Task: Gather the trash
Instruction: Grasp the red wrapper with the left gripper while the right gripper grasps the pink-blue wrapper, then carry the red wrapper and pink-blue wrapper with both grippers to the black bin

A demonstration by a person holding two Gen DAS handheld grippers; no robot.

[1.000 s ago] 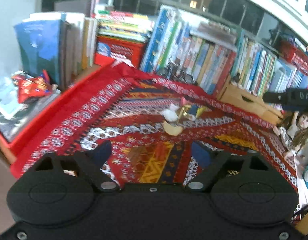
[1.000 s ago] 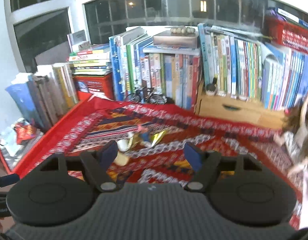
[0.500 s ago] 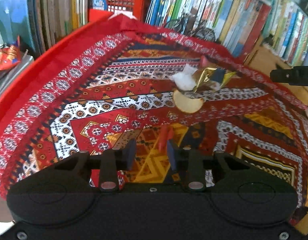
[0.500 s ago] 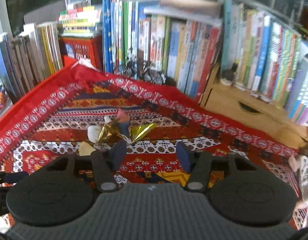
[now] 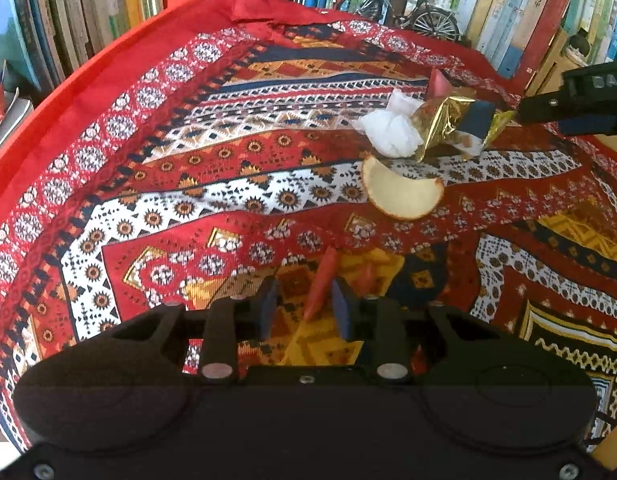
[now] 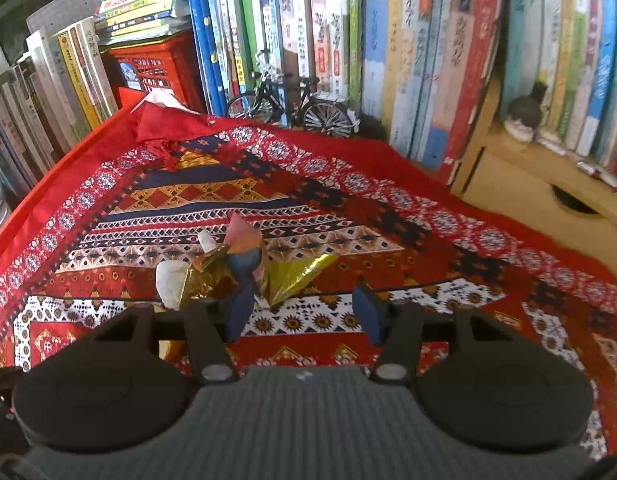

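Black left gripper [image 5: 304, 306] and right gripper [image 6: 302, 314], blue finger pads [image 5: 340, 306], silver pivot screws

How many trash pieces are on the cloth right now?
5: white tissue wad, gold foil wrapper and pink scrap clustered together; pale peel just nearer; red scrap inside the left gripper, whose jaws have just been closing. More may hide under the foil.

A red patterned cloth [image 5: 196, 184] is spread over the surface; what is under it cannot be seen. Near its centre a crumpled white tissue [image 5: 392, 132] is seen, with a gold foil wrapper [image 5: 440, 120] touching it at 3 o'clock. A pale curved peel [image 5: 400, 196] is laid just beside the tissue at 6 o'clock. A small red scrap [image 5: 322, 284] is found well apart at 7 o'clock. A toy bicycle [image 6: 288, 108] is placed at the far edge, before a row of books [image 6: 348, 40].
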